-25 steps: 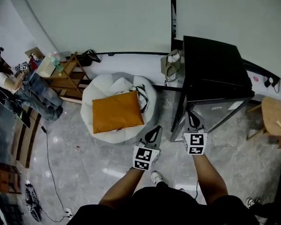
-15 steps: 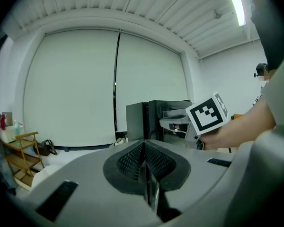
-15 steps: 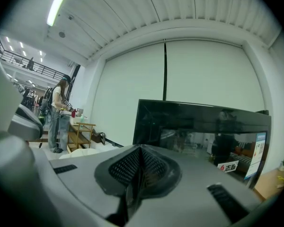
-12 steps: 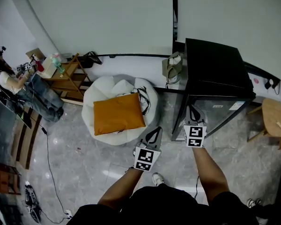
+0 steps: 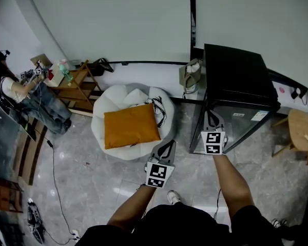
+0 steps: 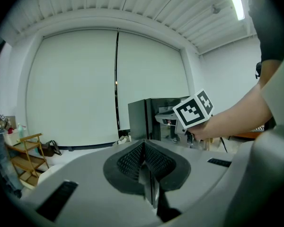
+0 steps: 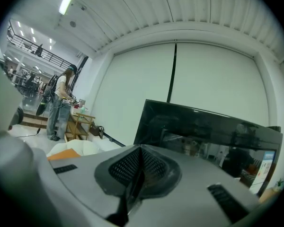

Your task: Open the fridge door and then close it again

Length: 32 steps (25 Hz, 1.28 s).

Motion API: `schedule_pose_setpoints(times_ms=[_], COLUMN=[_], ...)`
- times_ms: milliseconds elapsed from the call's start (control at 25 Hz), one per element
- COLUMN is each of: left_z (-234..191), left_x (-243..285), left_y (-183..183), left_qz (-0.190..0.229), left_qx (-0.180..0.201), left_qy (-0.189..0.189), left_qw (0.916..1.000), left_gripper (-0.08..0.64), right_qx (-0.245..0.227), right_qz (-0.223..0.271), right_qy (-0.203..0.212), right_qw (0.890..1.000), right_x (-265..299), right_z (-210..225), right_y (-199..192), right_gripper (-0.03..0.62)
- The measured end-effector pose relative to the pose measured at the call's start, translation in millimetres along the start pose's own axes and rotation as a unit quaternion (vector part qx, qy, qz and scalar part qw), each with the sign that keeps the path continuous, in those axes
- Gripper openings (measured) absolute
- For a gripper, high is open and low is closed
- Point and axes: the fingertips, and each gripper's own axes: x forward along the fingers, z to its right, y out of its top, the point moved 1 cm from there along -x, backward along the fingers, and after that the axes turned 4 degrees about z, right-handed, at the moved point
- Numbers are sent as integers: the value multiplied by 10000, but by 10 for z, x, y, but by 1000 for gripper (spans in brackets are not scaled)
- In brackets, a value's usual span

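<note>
- Right gripper [image 7: 139, 151]: jaws pressed together, nothing between them. Its tips are at the glass door of the black compact fridge [image 5: 236, 81]; no view shows whether they touch it.
- The fridge stands against the white wall, right of the white beanbag [image 5: 115, 101] with the orange cushion [image 5: 131, 127]. I can't tell whether the door is fully seated.
- Left gripper [image 6: 143, 148]: jaws together, empty, held over the grey marble floor [image 5: 87, 183], apart from the fridge.
- Only the left gripper view shows the fridge's side with the right hand [image 6: 203, 129] at its front.
- The right gripper view shows mostly dark reflective glass.
</note>
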Motion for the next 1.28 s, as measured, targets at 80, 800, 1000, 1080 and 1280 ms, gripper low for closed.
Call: schedule_pose_setpoints(times_ms=[80,800,1000,1080,1280], left_z=[8,179,375,467,758], left_x=[-10,-91,-90,-100,-167], left_y=[2,151,262,329,417], left_qz=[7,150,236,300,428], left_qx=[-13,-59,41,67,34], left_qy=[18,42,-59,-101,-221], left_qw=[10000,9999,9997,9995,9988], left_gripper=[23,23,23,23,23], right_qx=[3,51,169,215,370], right_qz=[-56,153,145,157,252], right_qy=[2,283,311,337,387], right_qw=[10000,9995,9993,9991,9982], right_x=[47,-399,-784,-958,-1476], right_z=[14,-14,14,27,44], right_y=[8,224,168,148,182], right_gripper=[15,15,15,15,15])
